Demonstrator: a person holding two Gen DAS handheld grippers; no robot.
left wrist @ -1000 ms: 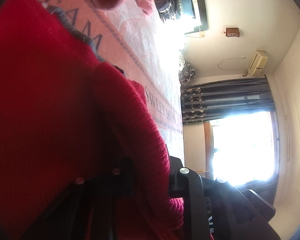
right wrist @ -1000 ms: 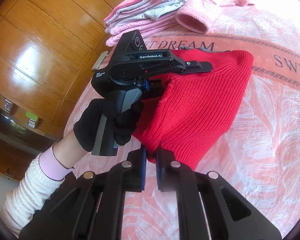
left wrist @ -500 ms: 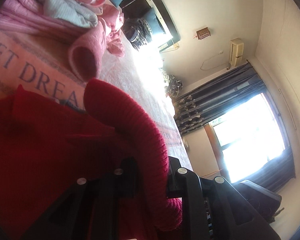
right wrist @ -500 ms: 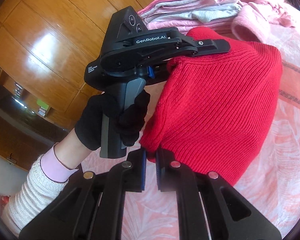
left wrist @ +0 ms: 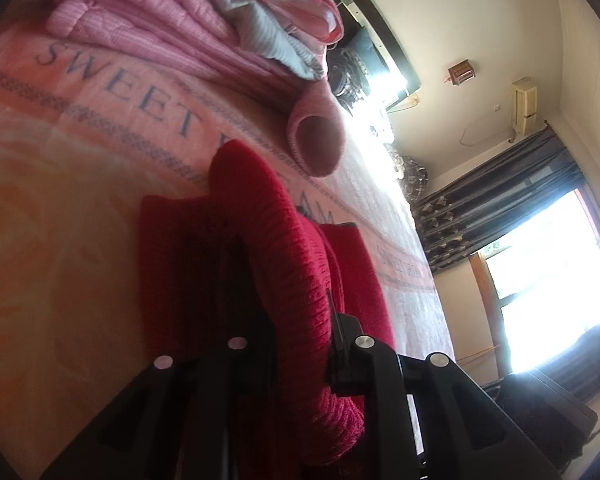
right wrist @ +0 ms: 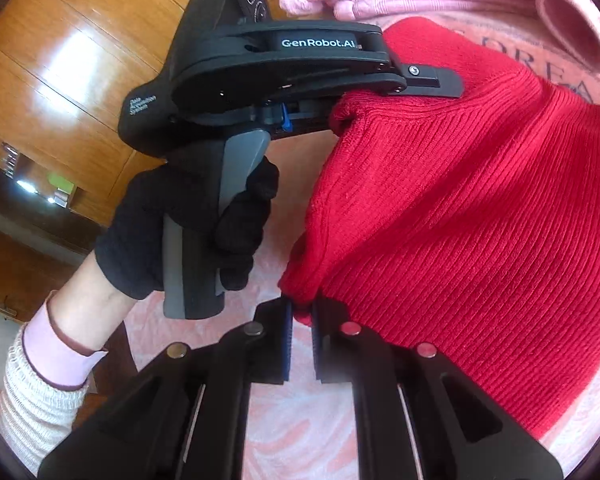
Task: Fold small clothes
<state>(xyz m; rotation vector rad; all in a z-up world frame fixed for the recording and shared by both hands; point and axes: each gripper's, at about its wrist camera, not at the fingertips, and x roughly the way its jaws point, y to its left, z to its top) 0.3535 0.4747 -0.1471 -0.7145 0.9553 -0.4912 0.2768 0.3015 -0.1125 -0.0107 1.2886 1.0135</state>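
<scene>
Jaws: both pairs pinched on red knit fabric.

Right gripper [right wrist: 300, 320]: closed on a lower corner of the red knitted garment [right wrist: 460, 208], fabric bunched between the blue-lined pads.

Left gripper [left wrist: 296, 340]: clamped on a thick rolled edge of the same garment [left wrist: 284, 264]; seen from the right wrist view as a black unit [right wrist: 384, 92] with a white brand label, gripped by a hand [right wrist: 188, 224] in a black glove, cream ribbed sleeve [right wrist: 32, 392] at the wrist.

Red garment: ribbed knit, held between the two grippers, its far part resting on the bedspread.

Bedspread [left wrist: 60, 208]: pink-orange, printed band with dark lettering.

Folded stack [left wrist: 204, 20]: pink and grey clothes, beyond the red garment, on the bedspread. One pink rolled piece [left wrist: 320, 140] lies just beside the stack, open end showing.

Background, right wrist view: glossy wooden panelling [right wrist: 72, 52]. Left wrist view: dark curtains [left wrist: 496, 208] beside a bright window.
</scene>
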